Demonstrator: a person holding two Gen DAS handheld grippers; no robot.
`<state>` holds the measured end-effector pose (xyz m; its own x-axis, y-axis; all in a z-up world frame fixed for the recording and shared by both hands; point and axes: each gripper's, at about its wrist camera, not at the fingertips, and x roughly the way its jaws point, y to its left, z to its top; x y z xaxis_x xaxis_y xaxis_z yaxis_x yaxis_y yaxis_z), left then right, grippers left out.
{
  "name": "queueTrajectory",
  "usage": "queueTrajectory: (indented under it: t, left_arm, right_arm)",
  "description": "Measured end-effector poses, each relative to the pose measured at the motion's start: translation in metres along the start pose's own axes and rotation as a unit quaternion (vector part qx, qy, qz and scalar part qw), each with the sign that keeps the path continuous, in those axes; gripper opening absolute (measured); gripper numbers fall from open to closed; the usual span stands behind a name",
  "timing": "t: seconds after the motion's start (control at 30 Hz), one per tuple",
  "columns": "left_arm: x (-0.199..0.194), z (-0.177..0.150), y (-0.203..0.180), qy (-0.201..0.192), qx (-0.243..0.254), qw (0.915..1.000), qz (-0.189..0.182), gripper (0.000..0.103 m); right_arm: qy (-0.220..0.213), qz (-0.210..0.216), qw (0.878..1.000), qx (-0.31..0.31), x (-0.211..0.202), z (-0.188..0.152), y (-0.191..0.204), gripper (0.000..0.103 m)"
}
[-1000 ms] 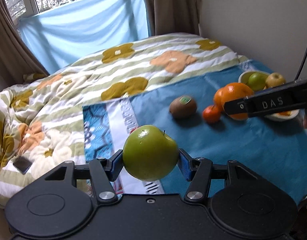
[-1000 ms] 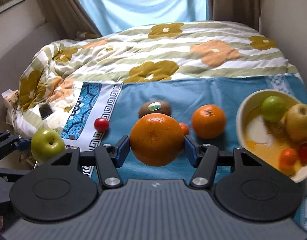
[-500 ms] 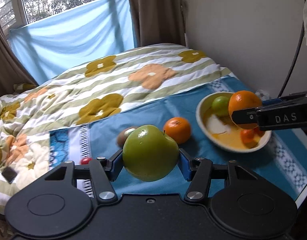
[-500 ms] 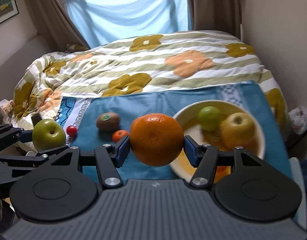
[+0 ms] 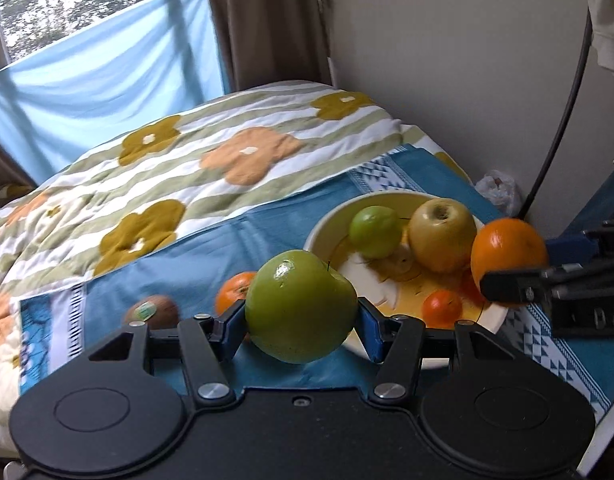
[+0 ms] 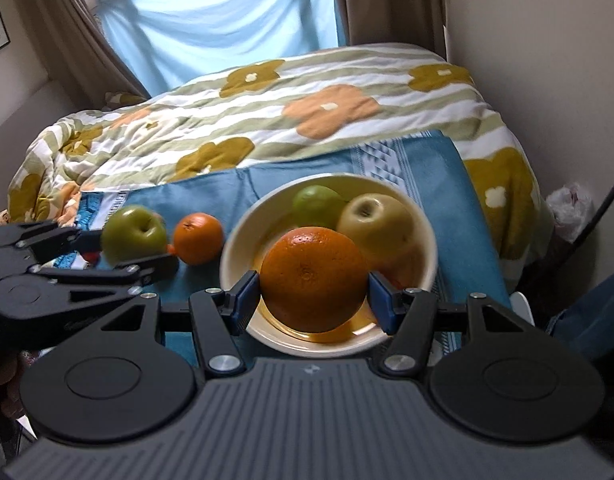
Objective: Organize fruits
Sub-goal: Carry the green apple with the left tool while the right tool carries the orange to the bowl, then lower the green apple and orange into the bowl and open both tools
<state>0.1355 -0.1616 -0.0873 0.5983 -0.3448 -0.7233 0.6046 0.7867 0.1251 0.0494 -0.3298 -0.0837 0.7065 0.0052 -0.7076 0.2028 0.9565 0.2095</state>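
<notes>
Plainly, left claw [image 5: 301, 322]: blue pads clamped on a smooth, glossy green apple [image 5: 301, 306], round with a short stem, held above the blue cloth just beside the bowl.
Right claw [image 6: 313, 296]: blue pads clamped on a large orange [image 6: 313, 278] with dimpled peel, held over the bowl's near half.
Bowl [image 6: 235, 240]: round, shallow, cream rim, yellow glazed inside; sits on the cloth near the bed's right edge.
Fruit in bowl: one small green fruit [image 5: 374, 231], one yellow apple [image 5: 441, 234] with its stem pit up, one small red-orange fruit [image 5: 441, 306]; more may lie hidden behind the orange.
Fruit on cloth: one mandarin [image 6: 198, 238] just left of the bowl, one fuzzy brown kiwi [image 5: 153, 312] with a sticker.
Cloth [image 5: 187, 264]: flat blue fabric with white patterned borders.
Quilt [image 5: 227, 152]: soft, puffy, green-and-white stripes with ochre and orange flowers.
</notes>
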Motion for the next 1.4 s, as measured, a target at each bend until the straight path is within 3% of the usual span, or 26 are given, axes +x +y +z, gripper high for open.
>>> queueTrajectory:
  t: [0.67,0.7,0.8,1.0,1.4]
  left_arm:
    - [0.084,0.027,-0.042,0.041,0.017,0.9987,-0.023,0.062]
    - [0.083,0.028,-0.042,0.034,0.018,0.9990,-0.021,0.064]
    - [0.076,0.034,-0.039,0.014,0.017,0.9997,-0.010,0.090]
    - [0.062,0.038,-0.007,0.008,-0.034,0.9993,0.009,0.093]
    - [0.032,0.008,0.034,0.022,-0.072,0.9961,0.047,0.095]
  right_arm:
    - [0.018,0.003,1.000,0.019,0.019,-0.009,-0.051,0.073]
    - [0.019,0.002,1.000,0.019,0.019,-0.009,-0.052,0.073]
    - [0.021,0.002,0.999,0.024,0.021,-0.010,-0.054,0.073]
    - [0.022,0.005,0.999,0.024,0.025,-0.007,-0.053,0.073]
    - [0.017,0.023,0.999,-0.023,0.036,0.002,-0.018,0.073]
